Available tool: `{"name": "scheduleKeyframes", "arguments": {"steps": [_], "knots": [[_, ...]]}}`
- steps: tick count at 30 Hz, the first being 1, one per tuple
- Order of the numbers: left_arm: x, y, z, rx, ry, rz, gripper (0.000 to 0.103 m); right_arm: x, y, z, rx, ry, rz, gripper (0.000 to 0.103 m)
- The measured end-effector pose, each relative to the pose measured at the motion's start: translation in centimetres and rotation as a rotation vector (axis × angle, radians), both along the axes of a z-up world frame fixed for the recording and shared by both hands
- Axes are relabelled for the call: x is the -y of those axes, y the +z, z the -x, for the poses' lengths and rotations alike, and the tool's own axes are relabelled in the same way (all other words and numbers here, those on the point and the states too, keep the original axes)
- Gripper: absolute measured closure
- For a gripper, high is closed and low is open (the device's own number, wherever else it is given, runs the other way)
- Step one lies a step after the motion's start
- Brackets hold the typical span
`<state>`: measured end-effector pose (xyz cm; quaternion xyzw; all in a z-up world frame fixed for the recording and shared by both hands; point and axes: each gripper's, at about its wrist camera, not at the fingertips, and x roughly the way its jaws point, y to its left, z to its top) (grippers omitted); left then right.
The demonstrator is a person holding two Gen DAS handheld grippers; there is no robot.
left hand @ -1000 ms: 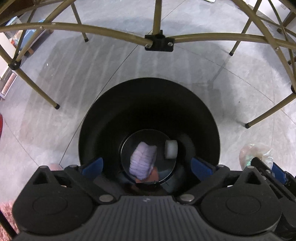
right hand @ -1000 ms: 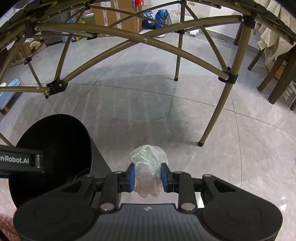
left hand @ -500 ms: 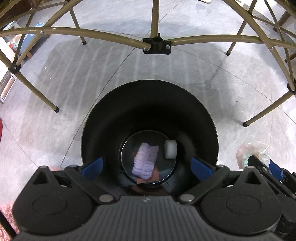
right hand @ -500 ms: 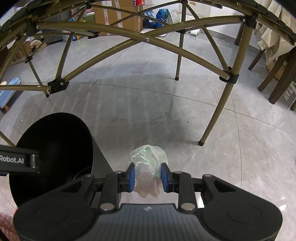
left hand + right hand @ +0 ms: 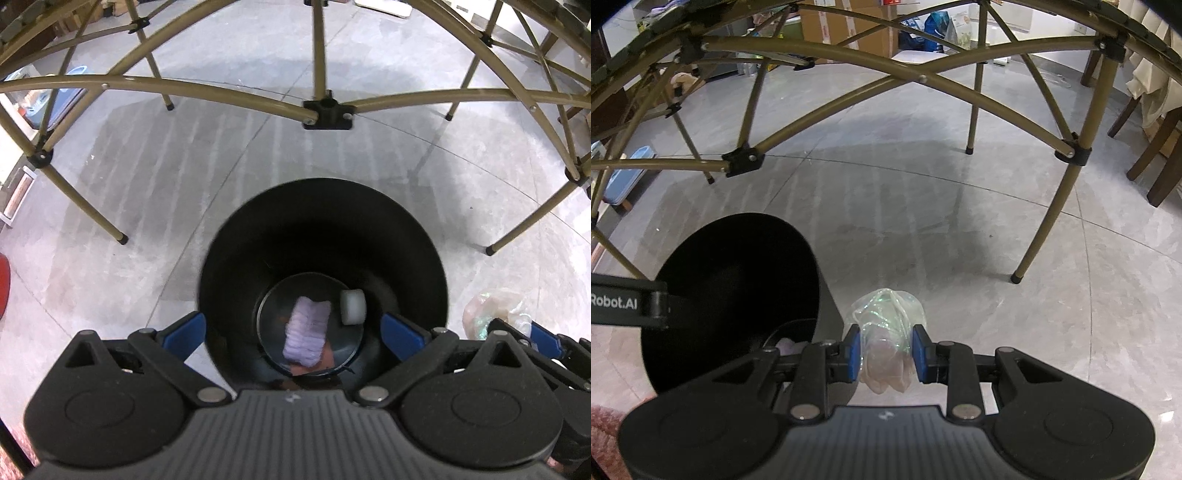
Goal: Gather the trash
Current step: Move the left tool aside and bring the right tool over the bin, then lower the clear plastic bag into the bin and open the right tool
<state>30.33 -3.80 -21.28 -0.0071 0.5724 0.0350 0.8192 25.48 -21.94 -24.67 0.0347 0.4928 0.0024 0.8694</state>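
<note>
Grey tiled floor (image 5: 960, 229) under a brass-coloured table frame (image 5: 871, 92). The right gripper (image 5: 886, 352), angled steeply down, pinches a crumpled clear plastic wad (image 5: 886, 325) beside the black bin's rim (image 5: 812, 266). The left gripper (image 5: 291, 328) hangs spread above the bin's mouth; a lilac wad (image 5: 306, 330) lies at the bottom.

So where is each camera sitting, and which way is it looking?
Left wrist: sits on the left hand-held gripper, looking steeply down into the black bin; its own open blue-padded fingers straddle the rim.
Right wrist: sits on the right hand-held gripper, looking down and forward across the grey floor; its fingers clamp a crumpled plastic bag.
Both show the bin, the plastic bag, the floor and the tan folding frame.
</note>
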Motion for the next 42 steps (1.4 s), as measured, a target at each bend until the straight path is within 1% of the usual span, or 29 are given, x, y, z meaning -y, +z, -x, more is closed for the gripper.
{"name": "scheduleKeyframes", "arguments": {"steps": [10, 16, 24, 32, 42], "knots": [[-3.7, 0.4, 0.3, 0.017, 0.055, -0.027, 0.000, -2.5, 1.1, 0.1, 0.002, 0.057, -0.013, 0.076], [-6.1, 1.2, 0.6, 0.040, 0.090, -0.036, 0.000, -4.4, 1.7, 0.0, 0.009, 0.095, -0.015, 0.076], [-8.2, 1.1, 1.0, 0.037, 0.120, -0.048, 0.000, -7.0, 2.6, -0.3, 0.023, 0.151, -0.030, 0.076], [-9.5, 1.1, 1.5, 0.032, 0.135, -0.056, 0.000, -10.1, 2.7, -0.8, 0.021, 0.204, -0.037, 0.076], [-11.6, 0.6, 2.0, 0.016, 0.167, -0.073, 0.000, -13.4, 1.9, -1.6, -0.002, 0.248, -0.038, 0.076]]}}
